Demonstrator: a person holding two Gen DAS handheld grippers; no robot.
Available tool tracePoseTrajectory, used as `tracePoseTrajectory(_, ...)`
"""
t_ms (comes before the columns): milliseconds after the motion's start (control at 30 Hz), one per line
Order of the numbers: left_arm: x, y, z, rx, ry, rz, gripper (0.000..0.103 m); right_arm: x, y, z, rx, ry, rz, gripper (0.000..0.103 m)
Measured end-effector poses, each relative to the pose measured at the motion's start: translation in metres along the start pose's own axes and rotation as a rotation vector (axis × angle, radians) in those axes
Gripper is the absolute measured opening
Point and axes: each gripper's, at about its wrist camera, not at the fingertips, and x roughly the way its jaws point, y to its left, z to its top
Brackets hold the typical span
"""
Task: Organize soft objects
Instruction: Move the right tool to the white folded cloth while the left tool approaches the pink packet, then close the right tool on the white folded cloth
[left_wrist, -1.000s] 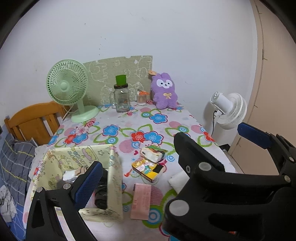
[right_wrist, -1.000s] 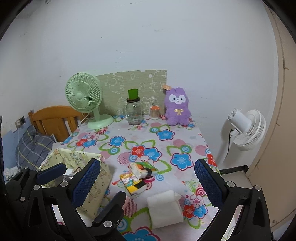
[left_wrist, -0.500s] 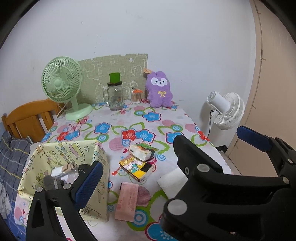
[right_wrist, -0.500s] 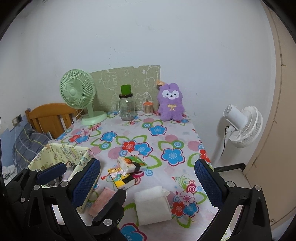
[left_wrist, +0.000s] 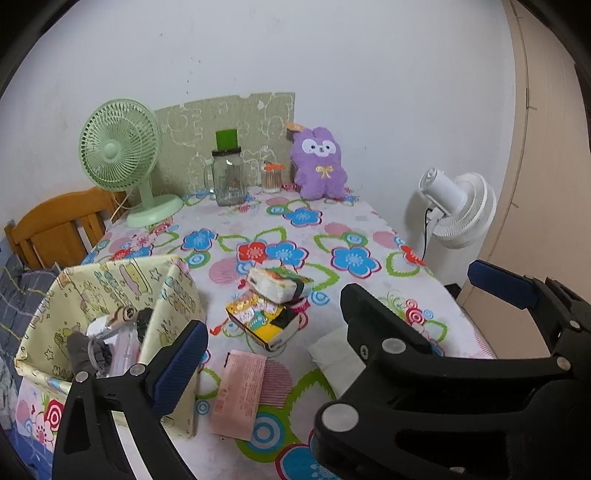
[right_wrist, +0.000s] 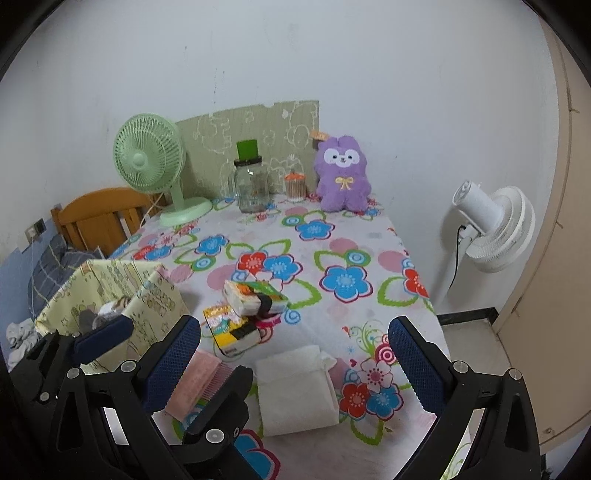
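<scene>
No text can be read; the pink packet (left_wrist: 239, 396) carries red print too small to make out; the glass jar (left_wrist: 229, 178) has a small label, also illegible.

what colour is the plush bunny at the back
Purple with a yellow bow, clearest in the right wrist view.

We see the bench (right_wrist: 332, 332) running back to the wall. Along its far edge, from left to right, stand a desk fan (right_wrist: 155, 166), a jar (right_wrist: 253, 186), a small pot (right_wrist: 295, 186) and a plush toy (right_wrist: 343, 173). At the bench's near left sits a fabric bin (left_wrist: 110, 317) with socks (left_wrist: 92, 350) in it. To its right, 2 tissue packs (left_wrist: 273, 306) are stacked mid-bench. Before them lie a flat packet (left_wrist: 240, 395) on the left and a folded cloth (right_wrist: 295, 387) on the right. A floor fan (right_wrist: 491, 229) stands off the bench's right side.
</scene>
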Motion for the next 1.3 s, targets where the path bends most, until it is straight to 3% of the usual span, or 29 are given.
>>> tracePoseTrajectory(367,0.025,-0.007,-0.021,-0.040,0.074,0.027,0.096,0.029,-0.009,-0.019,-0.045,0.073,0.010,0.103)
tracePoseTrajectory(700,0.046,-0.006,-0.042,-0.031,0.152,0.090,0.082,0.059,-0.009,-0.039,-0.059,0.157,0.059,0.103)
tracePoseTrajectory(900,0.055,-0.002,-0.053,-0.044,0.194,0.115,0.080,0.077,-0.005,-0.051,-0.083,0.209,0.091,0.103)
tracePoseTrajectory(1167,0.064,0.000,-0.061,-0.019,0.213,0.148,0.079,0.094,-0.003,-0.061,-0.068,0.271,0.121,0.090)
tracePoseTrajectory(1300,0.066,0.000,-0.062,-0.002,0.213,0.149,0.079,0.098,-0.003,-0.063,-0.059,0.296,0.112,0.074)
